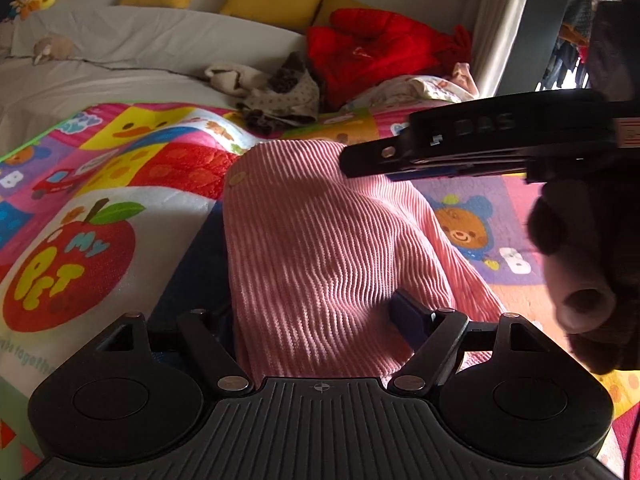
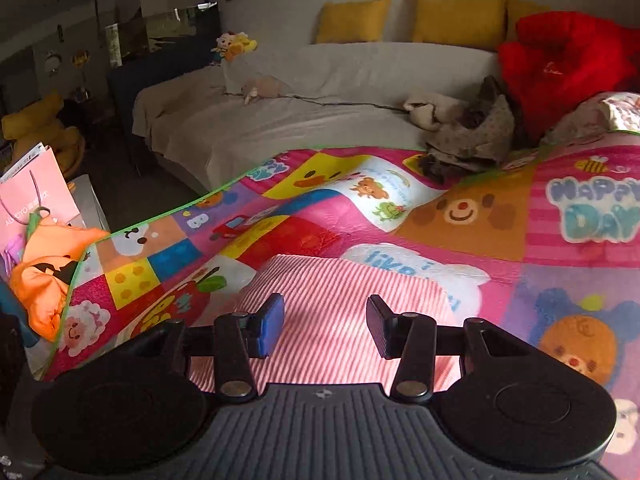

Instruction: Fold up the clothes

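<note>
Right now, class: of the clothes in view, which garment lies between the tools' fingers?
The pink ribbed knit garment, spread flat on the colourful play mat. The red jacket and the brown spotted clothes lie far behind.

The right tongs (image 2: 325, 326) hang with jaws apart above a pink ribbed garment (image 2: 340, 280) lying on a colourful cartoon quilt (image 2: 460, 216); nothing sits between them.

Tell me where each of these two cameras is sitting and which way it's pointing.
Left wrist: on the left gripper, close above the pink ribbed garment, facing the sofa; the right gripper and gloved hand cross its right side.
Right wrist: on the right gripper, open above the same garment, facing the sofa; only its own fingers show.
Shared: the garment, patchwork play mat, yellow cushions, red jacket.
</note>
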The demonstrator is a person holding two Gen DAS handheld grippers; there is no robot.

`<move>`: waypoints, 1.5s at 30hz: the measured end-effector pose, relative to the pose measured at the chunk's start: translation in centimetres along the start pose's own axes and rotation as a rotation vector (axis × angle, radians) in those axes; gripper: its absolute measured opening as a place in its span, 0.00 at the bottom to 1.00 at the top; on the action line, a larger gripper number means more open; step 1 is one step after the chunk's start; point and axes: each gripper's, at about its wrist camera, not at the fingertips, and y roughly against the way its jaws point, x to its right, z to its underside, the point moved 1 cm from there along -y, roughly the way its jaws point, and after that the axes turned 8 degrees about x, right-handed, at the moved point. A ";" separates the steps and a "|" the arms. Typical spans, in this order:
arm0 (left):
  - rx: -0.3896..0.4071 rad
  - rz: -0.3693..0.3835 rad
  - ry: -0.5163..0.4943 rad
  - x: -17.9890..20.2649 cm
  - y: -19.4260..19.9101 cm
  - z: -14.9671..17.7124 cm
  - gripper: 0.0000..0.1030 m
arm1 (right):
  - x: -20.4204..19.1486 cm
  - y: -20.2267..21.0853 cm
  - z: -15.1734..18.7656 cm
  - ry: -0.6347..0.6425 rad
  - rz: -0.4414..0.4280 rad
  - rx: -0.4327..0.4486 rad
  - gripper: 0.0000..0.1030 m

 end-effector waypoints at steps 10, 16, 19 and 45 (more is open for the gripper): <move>-0.007 0.018 0.009 -0.3 0.0 0.1 0.84 | 1.3 -2.6 1.8 -0.006 0.037 -0.060 0.54; -0.015 0.018 0.007 -0.2 0.0 0.1 0.85 | 3.0 0.2 3.3 -0.017 0.096 -0.066 0.74; -0.018 0.017 0.010 -0.3 0.0 0.2 0.86 | 4.0 1.0 4.7 -0.037 0.120 -0.103 0.83; 0.115 -0.104 0.052 -1.9 1.3 -1.1 0.91 | -0.2 -0.4 7.9 0.002 0.226 0.014 0.78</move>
